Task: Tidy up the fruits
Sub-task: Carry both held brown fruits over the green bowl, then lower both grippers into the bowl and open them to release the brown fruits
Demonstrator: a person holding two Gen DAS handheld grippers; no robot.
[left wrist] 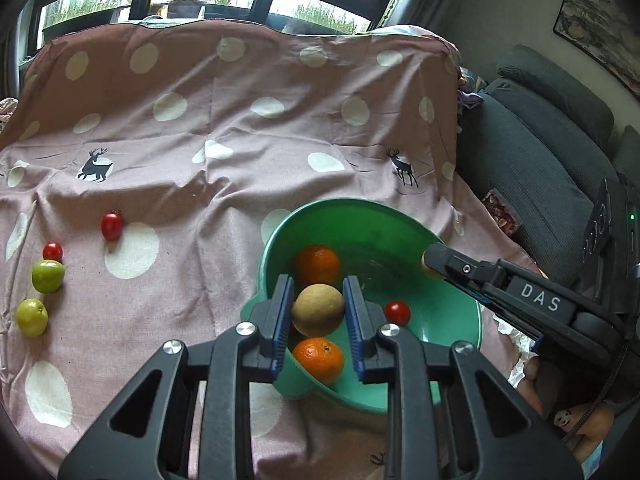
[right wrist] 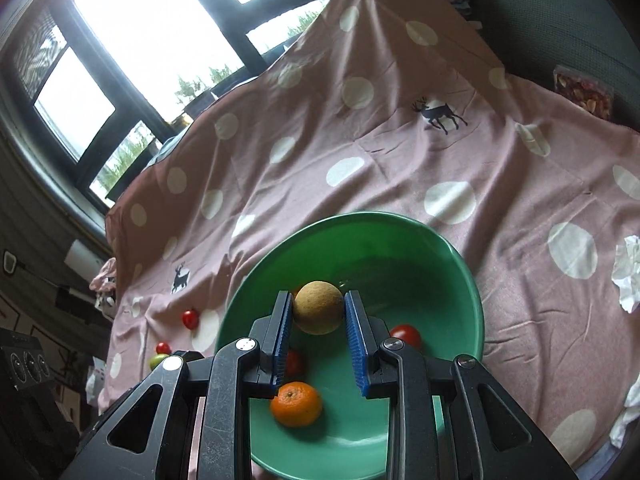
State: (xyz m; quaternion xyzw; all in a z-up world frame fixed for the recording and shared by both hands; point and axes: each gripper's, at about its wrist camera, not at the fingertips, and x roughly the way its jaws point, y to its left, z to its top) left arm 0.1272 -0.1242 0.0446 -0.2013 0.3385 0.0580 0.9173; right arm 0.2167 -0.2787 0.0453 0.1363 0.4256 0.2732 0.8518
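Observation:
A green bowl sits on a pink polka-dot cloth. It holds two oranges and a cherry tomato. My left gripper is over the bowl, shut on a tan round fruit. My right gripper is over the bowl, shut on another tan round fruit; it shows from the side in the left wrist view. On the cloth at left lie two cherry tomatoes and two green fruits.
A dark grey sofa runs along the right of the cloth. A crumpled white tissue lies on the cloth right of the bowl. A bag of dried fruit rests near the sofa. Windows are behind.

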